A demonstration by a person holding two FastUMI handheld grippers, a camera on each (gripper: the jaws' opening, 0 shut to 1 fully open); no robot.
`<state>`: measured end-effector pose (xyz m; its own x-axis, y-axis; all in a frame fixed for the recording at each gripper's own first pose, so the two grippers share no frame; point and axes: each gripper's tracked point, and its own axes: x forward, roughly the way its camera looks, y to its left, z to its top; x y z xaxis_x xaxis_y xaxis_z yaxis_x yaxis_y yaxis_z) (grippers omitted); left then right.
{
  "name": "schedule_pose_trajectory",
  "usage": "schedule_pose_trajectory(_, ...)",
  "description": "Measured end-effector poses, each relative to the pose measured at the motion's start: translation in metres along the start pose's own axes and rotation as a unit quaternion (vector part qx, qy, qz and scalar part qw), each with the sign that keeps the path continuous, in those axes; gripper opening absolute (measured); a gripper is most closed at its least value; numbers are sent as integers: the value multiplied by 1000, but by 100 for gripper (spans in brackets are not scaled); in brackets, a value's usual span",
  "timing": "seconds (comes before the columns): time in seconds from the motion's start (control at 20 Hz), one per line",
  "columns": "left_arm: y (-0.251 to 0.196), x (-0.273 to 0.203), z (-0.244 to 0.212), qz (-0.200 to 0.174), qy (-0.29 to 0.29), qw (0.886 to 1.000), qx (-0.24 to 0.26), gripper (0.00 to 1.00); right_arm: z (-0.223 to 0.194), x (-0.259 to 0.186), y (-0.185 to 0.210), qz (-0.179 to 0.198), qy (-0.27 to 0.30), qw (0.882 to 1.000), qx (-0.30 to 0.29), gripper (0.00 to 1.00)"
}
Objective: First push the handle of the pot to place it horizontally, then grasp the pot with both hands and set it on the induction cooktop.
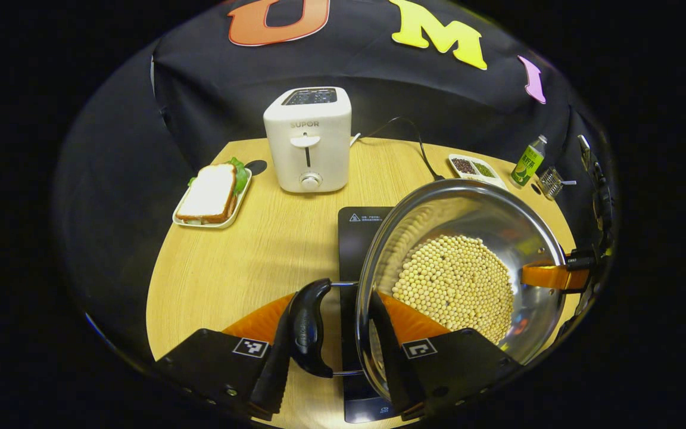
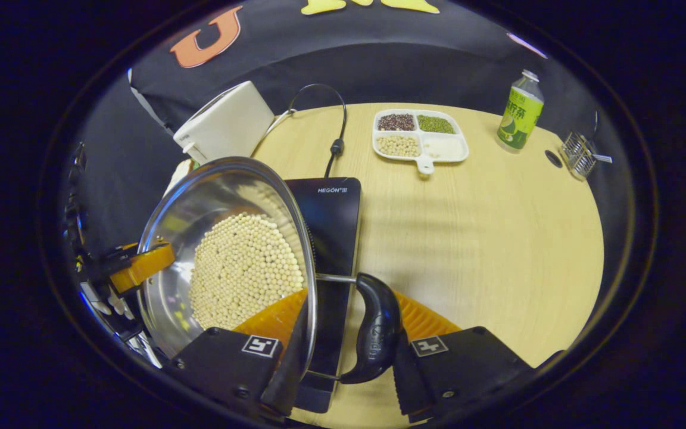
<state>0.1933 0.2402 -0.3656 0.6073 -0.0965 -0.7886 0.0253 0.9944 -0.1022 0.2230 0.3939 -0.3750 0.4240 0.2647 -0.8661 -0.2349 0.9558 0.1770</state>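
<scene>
Round pale wooden table (image 1: 248, 250) against black cloth, seen from both grippers. Centre right of the left gripper view: steel pot (image 1: 468, 238), tilted toward the camera, bottom covered with pale beans (image 1: 453, 286), held up over the black induction cooktop (image 1: 358, 238). Same pot (image 2: 200, 202) at centre left of the right gripper view, beans (image 2: 242, 268) inside, cooktop (image 2: 331, 226) just to its right and partly under it. Left gripper (image 1: 331, 351) at bottom centre, closed around the pot's near side: one finger outside the black side handle (image 1: 310, 328), the other inside the rim, both seemingly pressing. Right gripper (image 2: 343, 357) gripping likewise, black handle (image 2: 376, 333) and rim pinched between its fingers. Far gripper clamped on the opposite rim, at right edge (image 1: 551, 277) and at left edge (image 2: 140, 265).

Further out: white toaster (image 1: 308, 140) upper centre, sandwich on a small tray (image 1: 212, 193) to its left. Divided dish of grains (image 2: 420, 140) at top centre, green bottle (image 2: 518, 113) upper right, small wire basket (image 2: 581, 155) at far right.
</scene>
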Motion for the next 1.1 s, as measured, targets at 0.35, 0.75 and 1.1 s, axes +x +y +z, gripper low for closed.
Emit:
schedule_pose_trajectory(0.35, -1, -2, 1, 1, -11, 1000, 9, 58, 2, 1, -1, -3, -7, 1000, -1, 67)
schedule_pose_trajectory(0.75, 14, -12, 5, 19, -43, 999, -14, 85, 11, -7, -7, -39, -85, 994, -58, 89)
schedule_pose_trajectory(1.1, 22, -55, 15, 67, -93, 993, -11, 97, 28, -46, -15, -54, -139, 984, -95, 91)
